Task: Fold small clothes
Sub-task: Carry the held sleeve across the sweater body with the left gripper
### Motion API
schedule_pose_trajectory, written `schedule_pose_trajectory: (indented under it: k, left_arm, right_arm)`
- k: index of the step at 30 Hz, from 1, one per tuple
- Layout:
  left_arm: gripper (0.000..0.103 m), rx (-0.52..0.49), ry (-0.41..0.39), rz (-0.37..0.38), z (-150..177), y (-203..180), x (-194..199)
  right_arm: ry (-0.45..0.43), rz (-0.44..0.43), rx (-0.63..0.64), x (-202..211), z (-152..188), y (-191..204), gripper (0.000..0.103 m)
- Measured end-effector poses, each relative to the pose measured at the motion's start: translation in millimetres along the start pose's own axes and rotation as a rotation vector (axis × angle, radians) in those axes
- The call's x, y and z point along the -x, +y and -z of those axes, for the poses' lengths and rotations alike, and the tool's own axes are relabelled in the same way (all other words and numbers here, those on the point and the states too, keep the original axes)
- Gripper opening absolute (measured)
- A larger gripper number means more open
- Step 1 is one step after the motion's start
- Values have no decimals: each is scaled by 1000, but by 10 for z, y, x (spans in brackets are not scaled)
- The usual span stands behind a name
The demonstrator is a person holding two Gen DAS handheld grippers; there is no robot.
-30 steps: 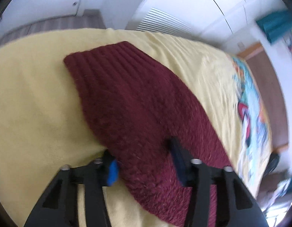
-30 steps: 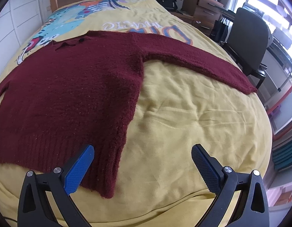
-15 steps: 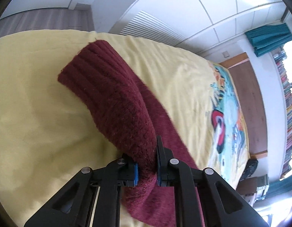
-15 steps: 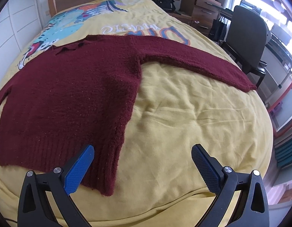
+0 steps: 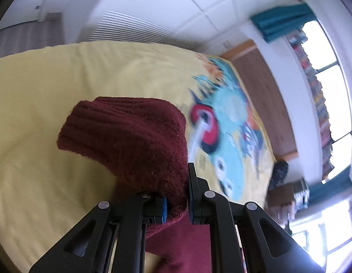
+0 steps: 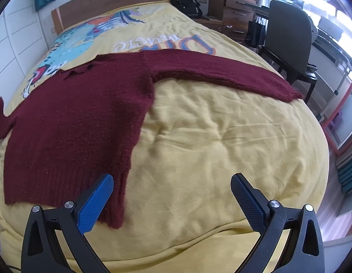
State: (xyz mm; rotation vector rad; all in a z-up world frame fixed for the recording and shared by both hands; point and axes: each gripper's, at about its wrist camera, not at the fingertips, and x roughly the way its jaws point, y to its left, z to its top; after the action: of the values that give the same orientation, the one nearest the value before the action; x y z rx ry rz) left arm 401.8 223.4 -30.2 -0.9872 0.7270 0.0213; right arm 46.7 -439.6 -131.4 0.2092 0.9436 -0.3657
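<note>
A dark red knitted sweater (image 6: 80, 118) lies flat on the yellow bed cover (image 6: 210, 136), one sleeve (image 6: 221, 72) stretched out to the right. In the left wrist view my left gripper (image 5: 177, 201) is shut on the other sleeve (image 5: 132, 136) near its ribbed cuff and holds it lifted off the bed; the cuff droops forward. In the right wrist view my right gripper (image 6: 171, 200) is open and empty, low over the bed's near end, its left finger (image 6: 96, 202) just over the sweater's hem corner.
The bed cover has a printed cartoon and lettering (image 6: 153, 41) toward the wooden headboard (image 6: 112, 2). A black backpack (image 6: 187, 1), wooden drawers (image 6: 235, 9) and a grey chair (image 6: 287, 38) stand right of the bed. A white wall (image 5: 153, 11) borders the bed's left side.
My left gripper shut on the sleeve, then lifted it off the bed and swung it toward the sweater's body. My right gripper stayed open, almost still.
</note>
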Motion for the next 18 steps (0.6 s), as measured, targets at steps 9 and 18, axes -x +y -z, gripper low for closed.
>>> schedule_pose_trajectory:
  k: [9,18]
  left_arm:
    - [10,-130,138,138,807,-1171,-465]
    - [10,-332,332,183,2067,-1938,-813]
  right_arm:
    - [-25,6,-50,86,72,-368,103]
    - [-23,17,-103,115,196,-710,103]
